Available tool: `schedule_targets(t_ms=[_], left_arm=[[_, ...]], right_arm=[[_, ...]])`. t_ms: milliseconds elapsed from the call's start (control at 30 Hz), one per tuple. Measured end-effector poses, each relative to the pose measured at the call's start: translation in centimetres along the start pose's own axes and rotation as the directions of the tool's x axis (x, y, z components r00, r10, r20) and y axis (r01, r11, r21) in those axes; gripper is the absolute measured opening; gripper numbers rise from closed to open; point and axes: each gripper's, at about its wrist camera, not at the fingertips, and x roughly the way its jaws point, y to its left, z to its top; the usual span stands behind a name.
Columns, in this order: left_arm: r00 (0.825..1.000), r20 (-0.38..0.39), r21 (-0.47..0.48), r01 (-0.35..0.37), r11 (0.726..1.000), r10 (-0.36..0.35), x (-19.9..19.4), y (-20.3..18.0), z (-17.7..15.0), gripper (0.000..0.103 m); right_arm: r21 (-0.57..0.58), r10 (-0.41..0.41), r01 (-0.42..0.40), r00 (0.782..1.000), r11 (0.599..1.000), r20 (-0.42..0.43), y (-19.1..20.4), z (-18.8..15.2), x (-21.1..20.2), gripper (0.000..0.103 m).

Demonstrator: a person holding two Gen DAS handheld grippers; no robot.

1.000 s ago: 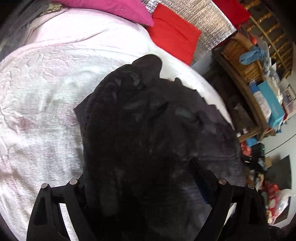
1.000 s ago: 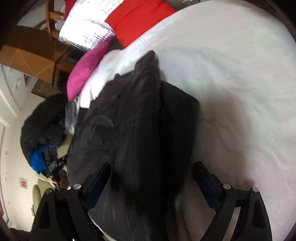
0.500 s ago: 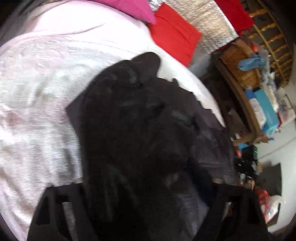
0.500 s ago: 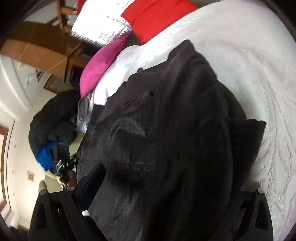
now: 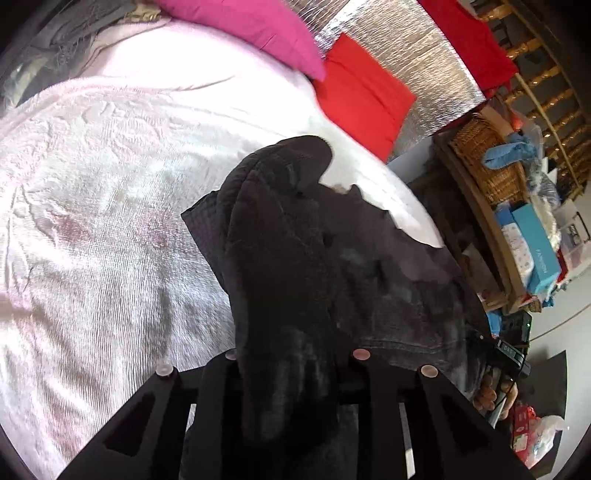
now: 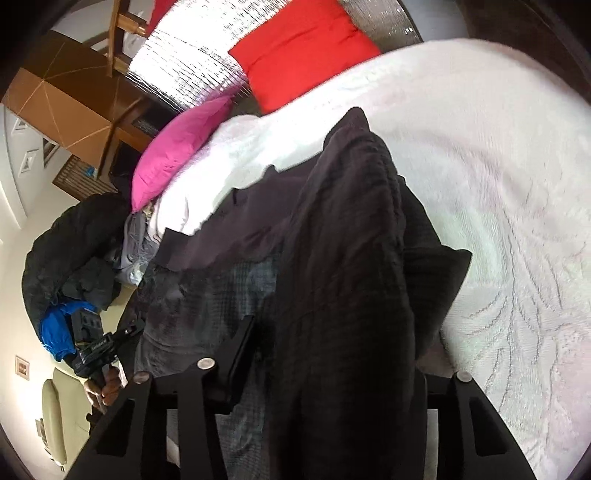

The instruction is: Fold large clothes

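Two grippers sit at six o'clock in my wrist views, both buried in dark cloth. On my left gripper (image 5: 291, 373) the jaws look drawn close together, with a thick roll of the black garment (image 5: 295, 266) bunched between them, so I read it as clamped on the fabric. On my right gripper (image 6: 332, 365) only one finger (image 6: 240, 354) shows, at about seven o'clock; the other is hidden under the cloth, so I cannot tell how wide it stands or whether it grips anything.

From both grippers the garment (image 6: 347, 258) runs toward twelve o'clock, lying on the pale bedspread (image 5: 92, 206), a ridged fold along its middle and flatter, greyer panels spreading to the side. In the left view the bedspread fills nine to eleven o'clock; in the right view it (image 6: 498, 166) fills one to four o'clock.

Farther off, a pink pillow (image 5: 251, 33) and a red pillow (image 5: 365, 96) lie against a silvery panel (image 5: 413, 55). At two o'clock in the left view stands a cluttered wooden shelf (image 5: 491, 206).
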Motion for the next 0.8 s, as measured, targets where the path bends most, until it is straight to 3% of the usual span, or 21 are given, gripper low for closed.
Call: schedule_targets(t_ms=[133,267,333,400,467,567,633,733,800], left_arm=[[1.000,0.017,0.036,0.016,0.999,-0.016,-2.8,-1.9,-1.4,0.023],[1.000,-0.005,0.025,-0.017,1.000,0.017,-4.0,-1.5,-2.9,0.023],[0.997,-0.028,0.015,-0.066,0.998,0.067,-3.5,-0.2,-3.1,0.025],[0.996,-0.055,-0.020,-0.077,0.997,0.076,-2.8,1.1,-2.8,0.029],[0.994,-0.071,-0.029,-0.085,0.996,0.083,-2.2,1.5,-2.4,0.041],[0.986,-0.075,-0.013,-0.151,0.988,0.150,-1.9,1.5,-1.8,0.056],[0.984,-0.070,-0.023,-0.165,0.986,0.163,-2.4,1.5,-1.6,0.057],[0.974,0.021,-0.019,-0.224,0.974,0.224,-5.3,1.2,-1.8,0.058],[0.946,0.121,-0.004,-0.303,0.953,0.302,-8.0,0.8,-2.4,0.061]], right_arm=[[-0.041,0.027,-0.026,0.999,0.999,0.025,1.5,-0.5,-1.4,0.044],[-0.035,0.013,-0.012,1.000,0.999,0.012,1.7,-1.7,-1.8,0.042],[-0.001,-0.013,0.013,1.000,1.000,-0.007,0.5,-1.9,-1.5,0.042],[0.021,-0.074,0.074,0.997,0.997,-0.019,-0.8,-2.1,-0.9,0.042],[0.056,-0.113,0.115,0.992,0.992,-0.049,-2.6,-2.1,0.4,0.042],[0.095,-0.114,0.119,0.992,0.988,-0.056,-3.6,-1.9,0.6,0.054],[0.091,-0.135,0.138,0.990,0.986,-0.042,-3.4,-1.9,-0.3,0.058],[0.081,-0.176,0.176,0.984,0.981,0.001,-2.9,-2.0,-2.4,0.069],[0.067,-0.214,0.210,0.975,0.975,0.056,-2.6,-2.5,-4.7,0.070]])
